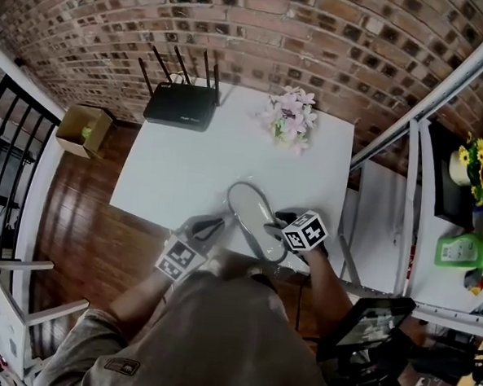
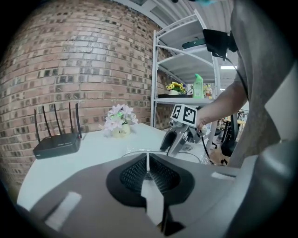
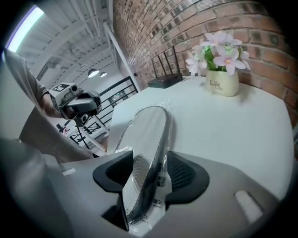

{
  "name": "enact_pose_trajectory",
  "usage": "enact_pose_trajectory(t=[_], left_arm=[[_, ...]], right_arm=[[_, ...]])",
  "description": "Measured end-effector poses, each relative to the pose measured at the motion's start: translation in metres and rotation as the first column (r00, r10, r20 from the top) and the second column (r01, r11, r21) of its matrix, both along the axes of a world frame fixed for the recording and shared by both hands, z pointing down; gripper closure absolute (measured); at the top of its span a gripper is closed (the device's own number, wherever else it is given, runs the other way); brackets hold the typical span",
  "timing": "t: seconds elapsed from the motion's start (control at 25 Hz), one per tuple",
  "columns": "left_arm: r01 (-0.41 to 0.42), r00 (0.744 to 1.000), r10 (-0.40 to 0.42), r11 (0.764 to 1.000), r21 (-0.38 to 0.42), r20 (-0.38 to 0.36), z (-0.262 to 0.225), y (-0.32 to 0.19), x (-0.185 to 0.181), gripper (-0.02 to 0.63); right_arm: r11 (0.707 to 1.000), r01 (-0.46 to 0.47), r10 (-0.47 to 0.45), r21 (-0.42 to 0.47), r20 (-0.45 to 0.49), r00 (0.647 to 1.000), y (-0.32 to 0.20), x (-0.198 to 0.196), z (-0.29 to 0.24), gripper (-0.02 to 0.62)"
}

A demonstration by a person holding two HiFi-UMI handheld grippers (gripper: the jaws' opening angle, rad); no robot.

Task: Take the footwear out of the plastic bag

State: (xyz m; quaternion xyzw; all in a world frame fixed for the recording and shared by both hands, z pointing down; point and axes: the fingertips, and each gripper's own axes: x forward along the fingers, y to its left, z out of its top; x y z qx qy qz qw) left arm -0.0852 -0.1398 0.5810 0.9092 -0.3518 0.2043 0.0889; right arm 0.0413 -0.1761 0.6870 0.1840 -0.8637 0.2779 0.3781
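**Left tongs** [image 2: 148,163]: pressed together on a thin fold of the bag [image 3: 152,210]. The film runs up between the pads as a pale strip, and nothing else sits in the grip. This pinch anchors the bag at its near end, low over the table [image 1: 186,160].

**Slipper** [image 1: 255,217]: inside the bag, just ahead of the left tongs and to their right, between the two tools. Clear film covers it, and as far as the views show, no part lies outside the bag.

**Right tongs** [image 3: 150,174]: spread, with the bagged slipper standing on edge between the pads. The sole lies against the left pad. A narrow gap shows at the right pad, so no firm clamp is evident.

**Step in hand:** securing bag and slipper separately before pulling them apart. Extraction has not begun.

**Next move, as judged:** close the right tongs on the slipper, preferably at the bag mouth. Then draw the two tools apart while the left pinch retains the film.

**Risk:** if the right tongs clamp slipper and film together, the bag travels with the slipper.
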Motion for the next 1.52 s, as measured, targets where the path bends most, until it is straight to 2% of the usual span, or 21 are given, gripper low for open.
enact_pose_trajectory(t=[0.12, 0.2, 0.4, 0.52, 0.68, 0.76, 0.88, 1.0, 1.16, 1.4, 1.44, 1.52], left_arm=[[-0.015, 1.000, 0.015, 1.000, 0.002, 0.027, 0.005, -0.002, -0.004, 0.615], [-0.010, 0.999, 0.010, 1.000, -0.002, 0.042, 0.009, -0.005, -0.010, 0.615], [0.026, 0.995, -0.025, 1.000, -0.010, 0.099, 0.021, -0.017, -0.039, 0.615], [0.068, 0.990, -0.065, 0.997, -0.018, 0.127, 0.028, -0.027, -0.061, 0.614], [0.128, 0.979, -0.118, 0.991, -0.047, 0.165, 0.041, -0.044, -0.094, 0.612], [0.139, 0.977, -0.124, 0.987, -0.079, 0.171, 0.050, -0.054, -0.106, 0.584], [0.107, 0.983, -0.085, 0.985, -0.134, 0.162, 0.062, -0.066, -0.112, 0.489], [0.048, 0.990, -0.023, 0.982, -0.180, 0.140, 0.071, -0.074, -0.106, 0.465], [0.008, 0.993, 0.023, 0.967, -0.254, 0.118, 0.094, -0.082, -0.100, 0.465], [-0.047, 0.995, 0.076, 0.935, -0.350, 0.070, 0.098, -0.086, -0.089, 0.466], [-0.051, 0.994, 0.080, 0.934, -0.354, 0.069, 0.098, -0.086, -0.088, 0.484], [-0.059, 0.993, 0.092, 0.937, -0.344, 0.078, 0.096, -0.086, -0.086, 0.572]], right_arm=[[0.988, 0.133, -0.130, 0.080, -0.040, 0.991, 0.001, -0.018, -0.004, 0.386], [0.959, 0.247, -0.237, 0.139, -0.087, 0.968, 0.001, -0.032, -0.007, 0.390], [0.832, 0.505, -0.475, 0.229, -0.176, 0.862, 0.009, -0.069, -0.012, 0.399], [0.771, 0.584, -0.546, 0.253, -0.208, 0.811, 0.012, -0.083, -0.013, 0.404], [0.739, 0.616, -0.573, 0.272, -0.227, 0.787, 0.014, -0.094, -0.016, 0.405], [0.722, 0.630, -0.581, 0.284, -0.244, 0.776, 0.015, -0.096, -0.017, 0.405], [0.697, 0.648, -0.589, 0.307, -0.271, 0.761, 0.016, -0.097, -0.017, 0.408], [0.674, 0.661, -0.593, 0.331, -0.292, 0.751, 0.018, -0.097, -0.017, 0.410], [0.657, 0.664, -0.587, 0.357, -0.310, 0.748, 0.017, -0.098, -0.019, 0.411], [0.637, 0.670, -0.579, 0.381, -0.338, 0.742, 0.019, -0.098, -0.020, 0.416], [0.637, 0.669, -0.577, 0.383, -0.340, 0.743, 0.020, -0.098, -0.020, 0.416], [0.645, 0.660, -0.567, 0.386, -0.338, 0.751, 0.020, -0.098, -0.021, 0.417]])
